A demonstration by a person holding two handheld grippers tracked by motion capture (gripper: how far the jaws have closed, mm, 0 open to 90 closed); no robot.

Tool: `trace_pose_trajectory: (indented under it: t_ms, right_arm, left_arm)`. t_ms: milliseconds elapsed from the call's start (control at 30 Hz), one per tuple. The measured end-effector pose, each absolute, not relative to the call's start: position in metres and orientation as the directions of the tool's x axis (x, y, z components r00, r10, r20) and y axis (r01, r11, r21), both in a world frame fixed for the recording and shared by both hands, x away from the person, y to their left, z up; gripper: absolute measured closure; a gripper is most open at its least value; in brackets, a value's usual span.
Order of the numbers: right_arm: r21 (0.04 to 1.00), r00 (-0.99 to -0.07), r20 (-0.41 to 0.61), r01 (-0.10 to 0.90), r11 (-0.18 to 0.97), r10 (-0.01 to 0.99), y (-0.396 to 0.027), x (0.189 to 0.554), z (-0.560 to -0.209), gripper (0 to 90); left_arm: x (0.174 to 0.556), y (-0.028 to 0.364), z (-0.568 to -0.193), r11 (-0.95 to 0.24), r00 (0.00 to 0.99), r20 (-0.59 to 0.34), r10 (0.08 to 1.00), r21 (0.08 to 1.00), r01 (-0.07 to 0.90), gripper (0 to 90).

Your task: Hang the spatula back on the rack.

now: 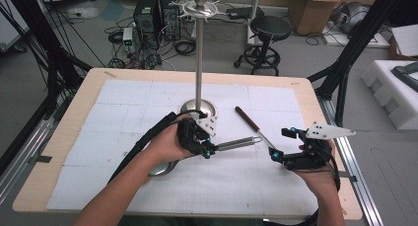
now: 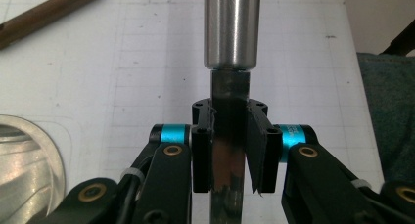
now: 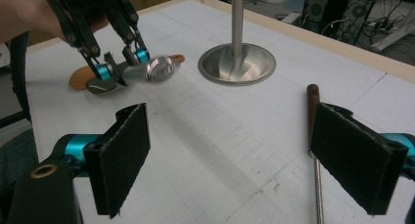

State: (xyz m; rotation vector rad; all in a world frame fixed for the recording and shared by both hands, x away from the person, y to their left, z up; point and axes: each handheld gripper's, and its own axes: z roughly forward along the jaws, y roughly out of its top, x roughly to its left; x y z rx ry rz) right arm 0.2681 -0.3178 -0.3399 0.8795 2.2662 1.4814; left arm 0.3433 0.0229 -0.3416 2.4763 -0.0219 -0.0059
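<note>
Right gripper (image 3: 252,160) sits idle, jaws wide apart with nothing between them. Left gripper (image 1: 203,143) is clamped on the steel utensil (image 1: 236,143), whose long axis sticks out level toward the right, just in front of the stand (image 1: 199,63).

Table (image 1: 59,152) w/ white mat (image 1: 123,117): stand base (image 1: 198,107), wood-handled tool (image 1: 249,121).

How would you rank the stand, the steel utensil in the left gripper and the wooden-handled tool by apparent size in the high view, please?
1. Stand, clearly largest.
2. Wooden-handled tool and steel utensil: not ranked; the left gripper and hand hide part of the utensil.
</note>
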Motion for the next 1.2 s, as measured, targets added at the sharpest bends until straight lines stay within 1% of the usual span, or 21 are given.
trace_pose_trajectory:
  t_ms: [167, 467, 1000, 1200]
  right_arm:
    - [0.901, -0.774, 0.084, 0.329, 0.285, 0.628, -0.316, 0.268, -0.339, 14.5]
    - [0.902, -0.776, 0.08, 0.324, 0.286, 0.625, -0.315, 0.268, -0.339, 14.5]
    - [0.902, -0.78, 0.082, 0.324, 0.287, 0.62, -0.313, 0.268, -0.338, 14.5]
    - [0.902, -0.781, 0.081, 0.322, 0.288, 0.619, -0.313, 0.268, -0.338, 14.5]
  left_arm:
    - [0.345, 0.03, -0.333, -0.774, 1.0, 0.012, 0.006, 0.634, -0.003, 74.6]
    - [0.341, 0.036, -0.306, -0.734, 1.0, 0.03, 0.001, 0.679, -0.02, 74.6]
    - [0.346, 0.058, -0.272, -0.633, 0.998, 0.027, 0.061, 0.774, 0.018, 74.7]
    - [0.349, 0.064, -0.267, -0.601, 0.996, 0.0, 0.084, 0.798, 0.051, 74.7]
